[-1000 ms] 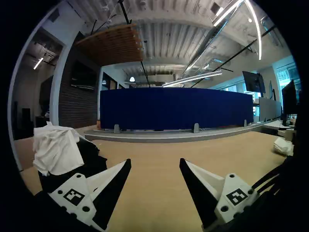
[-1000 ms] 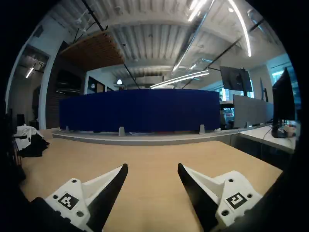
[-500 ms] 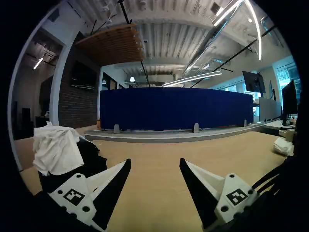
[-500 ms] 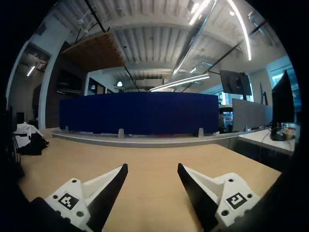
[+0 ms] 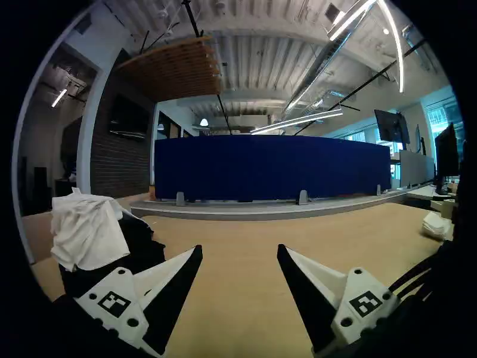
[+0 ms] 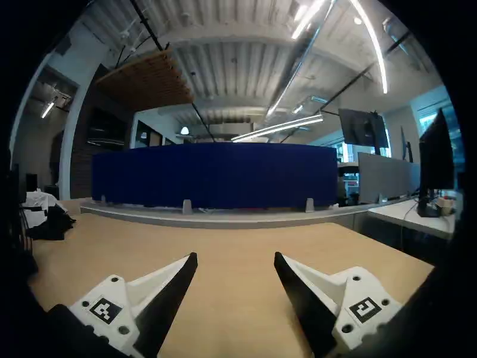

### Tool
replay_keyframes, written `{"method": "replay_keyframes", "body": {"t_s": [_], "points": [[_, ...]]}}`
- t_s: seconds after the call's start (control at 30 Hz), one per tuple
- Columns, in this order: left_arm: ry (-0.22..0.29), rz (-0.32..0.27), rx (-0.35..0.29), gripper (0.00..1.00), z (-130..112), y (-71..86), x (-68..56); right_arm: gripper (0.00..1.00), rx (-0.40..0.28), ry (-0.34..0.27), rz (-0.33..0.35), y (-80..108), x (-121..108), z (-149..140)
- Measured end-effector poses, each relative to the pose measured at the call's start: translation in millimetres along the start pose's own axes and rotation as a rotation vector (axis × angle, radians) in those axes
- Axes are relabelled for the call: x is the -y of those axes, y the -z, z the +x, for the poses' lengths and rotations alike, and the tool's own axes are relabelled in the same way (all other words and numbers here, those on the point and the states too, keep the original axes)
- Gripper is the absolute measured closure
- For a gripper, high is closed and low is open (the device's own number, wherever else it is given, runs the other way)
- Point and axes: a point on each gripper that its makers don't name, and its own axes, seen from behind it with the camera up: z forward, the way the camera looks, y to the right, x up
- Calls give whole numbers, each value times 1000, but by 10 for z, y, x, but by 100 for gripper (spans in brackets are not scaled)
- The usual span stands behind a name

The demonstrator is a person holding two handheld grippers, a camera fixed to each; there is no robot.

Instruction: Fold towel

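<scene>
On the light wooden tabletop (image 5: pixel 238 235): nothing is gripped.
Crumpled white towel (image 5: pixel 83 230): heaped on a black object (image 5: pixel 142 246), far left.
Left gripper (image 5: pixel 239 247): fingers spread, empty.
Right gripper (image 6: pixel 235 254): fingers spread, empty.
Risk: the black object could be snagged too if the pinch is taken low.

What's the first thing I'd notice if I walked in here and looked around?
Probably the long dark blue partition wall running along the far edge of the light wooden table. Next comes the crumpled white towel, heaped at the left in the left gripper view. Up close, the left gripper and the right gripper both stand open over the tabletop, holding nothing.
</scene>
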Motion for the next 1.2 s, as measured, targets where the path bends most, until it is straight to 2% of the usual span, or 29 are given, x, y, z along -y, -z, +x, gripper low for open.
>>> {"method": "replay_keyframes", "body": {"t_s": [1.2], "points": [[0, 0, 0, 7, 0, 2, -2, 0, 1, 0, -5, 55, -16, -15]]}}
